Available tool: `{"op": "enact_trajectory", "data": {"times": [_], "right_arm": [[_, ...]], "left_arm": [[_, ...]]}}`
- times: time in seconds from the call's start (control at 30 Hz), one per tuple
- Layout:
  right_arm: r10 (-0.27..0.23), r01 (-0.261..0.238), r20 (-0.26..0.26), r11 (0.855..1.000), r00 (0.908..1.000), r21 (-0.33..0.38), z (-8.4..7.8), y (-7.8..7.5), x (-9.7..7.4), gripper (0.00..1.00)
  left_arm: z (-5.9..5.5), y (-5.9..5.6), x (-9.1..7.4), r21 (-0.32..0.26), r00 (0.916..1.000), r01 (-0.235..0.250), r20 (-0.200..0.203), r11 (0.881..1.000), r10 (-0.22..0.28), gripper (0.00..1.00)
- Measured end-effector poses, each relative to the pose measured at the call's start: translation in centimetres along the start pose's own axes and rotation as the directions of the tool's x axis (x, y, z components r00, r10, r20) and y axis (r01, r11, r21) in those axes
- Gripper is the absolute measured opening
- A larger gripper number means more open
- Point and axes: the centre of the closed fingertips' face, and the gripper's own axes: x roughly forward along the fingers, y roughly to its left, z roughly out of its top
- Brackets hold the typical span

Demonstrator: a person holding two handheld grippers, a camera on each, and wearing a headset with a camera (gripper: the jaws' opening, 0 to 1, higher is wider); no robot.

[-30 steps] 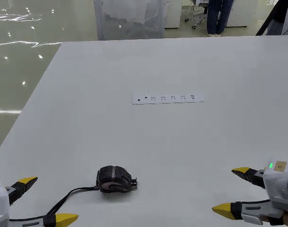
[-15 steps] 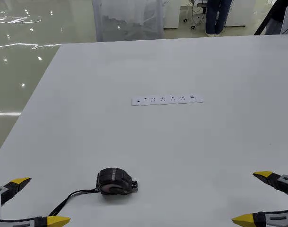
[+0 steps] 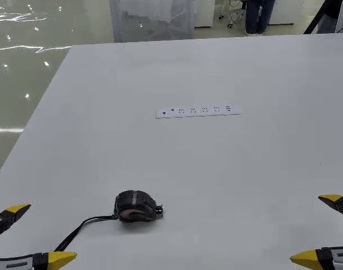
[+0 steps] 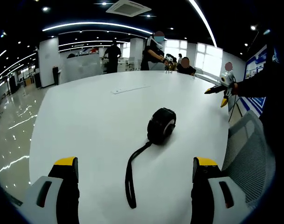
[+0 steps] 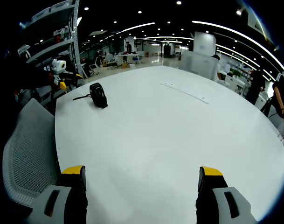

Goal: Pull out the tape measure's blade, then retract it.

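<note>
Tape measure [image 3: 136,206]: round black case, thin black strap [image 3: 81,231] trailing on smooth white table [image 3: 216,169]. Left gripper [image 3: 39,233] and right gripper [image 3: 316,228]: jaws wide apart, empty, touching nothing.

A broad white surface [image 3: 103,169] stretches ahead of the left hand-held gripper [image 3: 39,233], with glossy pale floor [image 3: 25,56] farther off to its left. Ceiling light strips [image 5: 132,28] run overhead, and a grey mesh chair [image 5: 25,154] sits left of the right hand-held gripper [image 5: 142,175].
</note>
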Motion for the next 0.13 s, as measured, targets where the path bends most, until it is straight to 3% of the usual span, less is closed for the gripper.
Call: {"op": "enact_trajectory", "data": {"times": [0.13], "right_arm": [[-0.006, 0.006, -0.001, 1.000, 1.0000, 0.004, -0.27, -0.36, -0.22, 0.99]], "left_arm": [[-0.18, 0.09, -0.15, 0.004, 1.0000, -0.002, -0.006, 1.000, 0.002, 0.99]]}}
